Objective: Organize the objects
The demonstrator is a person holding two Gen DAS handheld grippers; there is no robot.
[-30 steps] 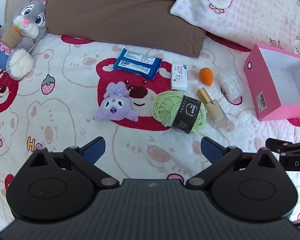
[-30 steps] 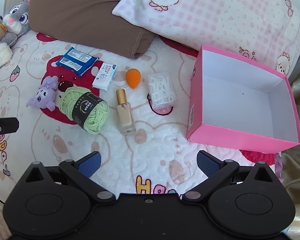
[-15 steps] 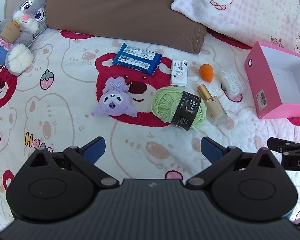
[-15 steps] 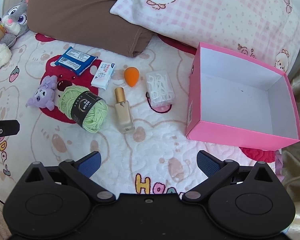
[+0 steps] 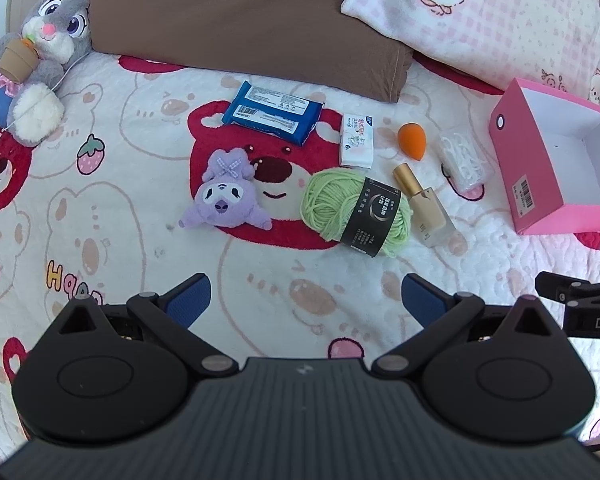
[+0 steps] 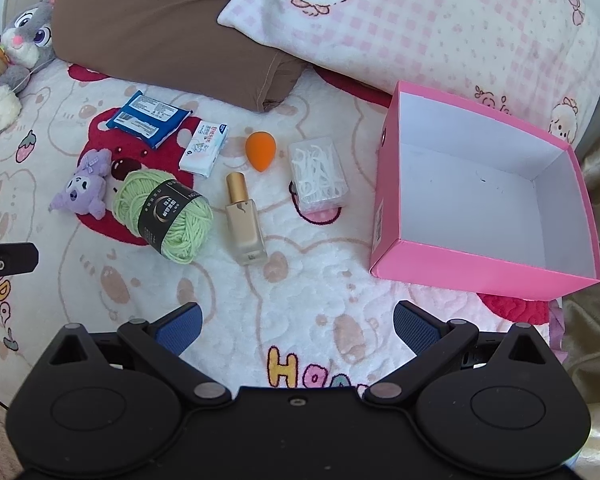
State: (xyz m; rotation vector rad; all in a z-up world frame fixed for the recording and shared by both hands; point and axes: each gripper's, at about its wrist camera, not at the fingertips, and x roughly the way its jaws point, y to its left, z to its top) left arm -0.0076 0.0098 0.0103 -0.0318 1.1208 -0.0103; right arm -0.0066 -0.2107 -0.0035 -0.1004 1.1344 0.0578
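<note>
bed quilt (image 5: 100,208) with cartoon bears. left view: left gripper (image 5: 306,298) jaws apart, empty, above green yarn (image 5: 356,212), purple plush (image 5: 224,200). right view: right gripper (image 6: 296,322) jaws apart, empty; pink box (image 6: 476,276) right of floss picks (image 6: 320,176), bottle (image 6: 244,220).

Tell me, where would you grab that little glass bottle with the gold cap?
Probably across the flat glass body of the bottle, coming down from above. It lies on its side on the blanket, with the yarn ball near its left side, so the fingers should straddle its narrow width.
</note>
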